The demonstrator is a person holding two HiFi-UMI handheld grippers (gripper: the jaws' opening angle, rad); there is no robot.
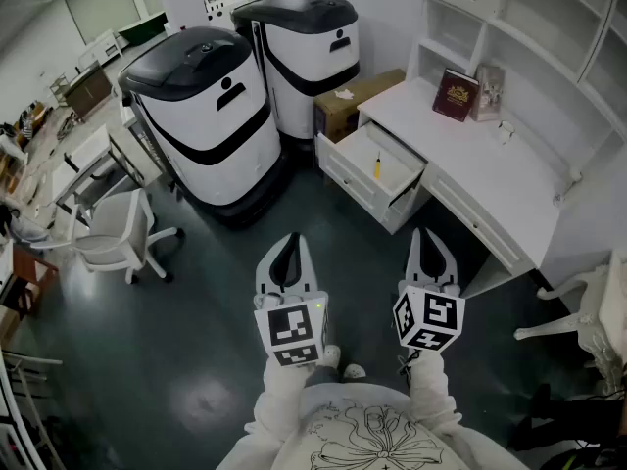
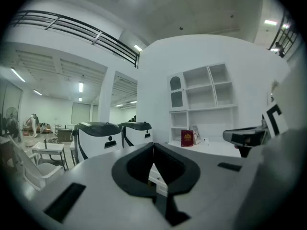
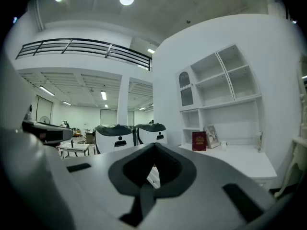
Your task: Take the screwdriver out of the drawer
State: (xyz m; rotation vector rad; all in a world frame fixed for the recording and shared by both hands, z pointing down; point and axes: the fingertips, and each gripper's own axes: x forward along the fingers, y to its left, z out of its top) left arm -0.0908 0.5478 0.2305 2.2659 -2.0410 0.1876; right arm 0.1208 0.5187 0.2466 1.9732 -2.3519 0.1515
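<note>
White sleeves of the person's printed sweatshirt point(image 1: 372, 439) run out to two hand-held grippers, each carrying one cube with black square markers: the left gripper point(image 1: 291, 238) and the right gripper point(image 1: 429, 235) sit side by side, well short of the desk point(image 1: 509, 174) and aimed roughly level towards it. Both are pale smooth plastic with black liners; in each gripper view the jaws meet at the tips around a hollow rounded opening, closed together with nothing between them. One drawer point(image 1: 364, 153) stands pulled out from the desk's left end, a shallow white box, and one screwdriver point(image 1: 377, 167) lies flat inside it, apart from both grippers. It is a short yellow stick whose long axis runs across the drawer from front to back; it is too small to tell which end is the tip. On the desk top stand one dark red book point(image 1: 457, 96) and one framed picture point(image 1: 489, 90) just beside it, below white open shelves point(image 1: 549, 18). One brown cardboard box point(image 1: 355, 96) sits against the desk's left end, and beyond it stand two bulky white machines point(image 1: 206, 116) with glossy black lids and bands. One white swivel chair point(image 1: 116, 235) is well left of the desk on the dark glossy floor point(image 1: 196, 360)
</note>
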